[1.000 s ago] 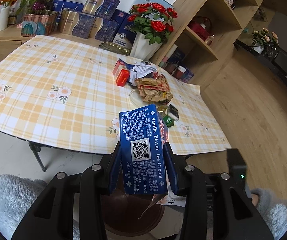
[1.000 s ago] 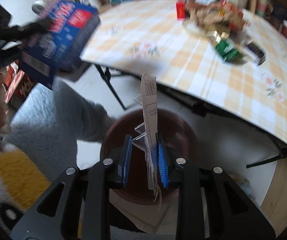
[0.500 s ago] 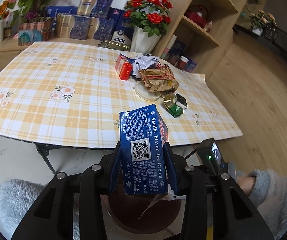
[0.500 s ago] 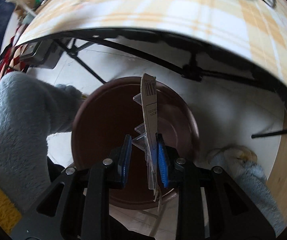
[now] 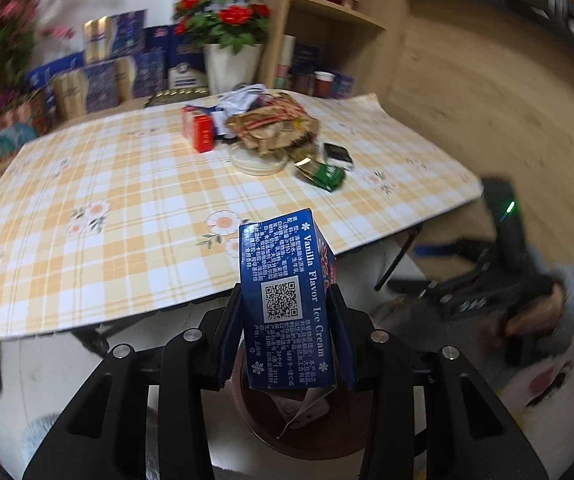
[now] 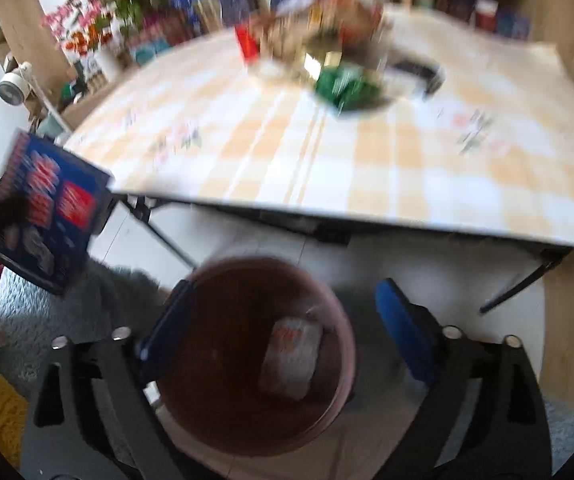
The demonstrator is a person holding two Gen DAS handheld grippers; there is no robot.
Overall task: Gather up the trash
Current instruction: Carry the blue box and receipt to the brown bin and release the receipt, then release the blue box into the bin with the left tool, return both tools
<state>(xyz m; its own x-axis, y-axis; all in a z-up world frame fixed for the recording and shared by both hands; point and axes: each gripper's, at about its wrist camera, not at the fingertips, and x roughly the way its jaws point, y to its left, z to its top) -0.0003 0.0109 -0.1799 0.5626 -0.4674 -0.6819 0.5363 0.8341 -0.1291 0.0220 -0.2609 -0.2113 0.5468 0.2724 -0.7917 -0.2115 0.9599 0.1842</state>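
Note:
My left gripper (image 5: 287,340) is shut on a blue vanilla ice cream box (image 5: 285,304) and holds it above a brown bin (image 5: 307,428). The box also shows at the left of the right wrist view (image 6: 47,212). My right gripper (image 6: 283,328) is open and empty above the bin (image 6: 247,360). A flattened wrapper (image 6: 293,356) lies inside the bin. More trash lies on the table: a crumpled brown bag (image 5: 275,128), a green packet (image 5: 323,174), a red box (image 5: 201,132) and a small dark packet (image 5: 339,154).
The table (image 5: 107,200) has a yellow plaid cloth, and its folding legs (image 6: 159,232) stand behind the bin. A white pot of red roses (image 5: 227,60) and gift boxes stand at the back. Wooden shelves (image 5: 327,12) are at the right.
My right gripper has opened and the flattened wrapper has dropped into the bin. The right view has swung up toward the table. My left gripper still holds the box.

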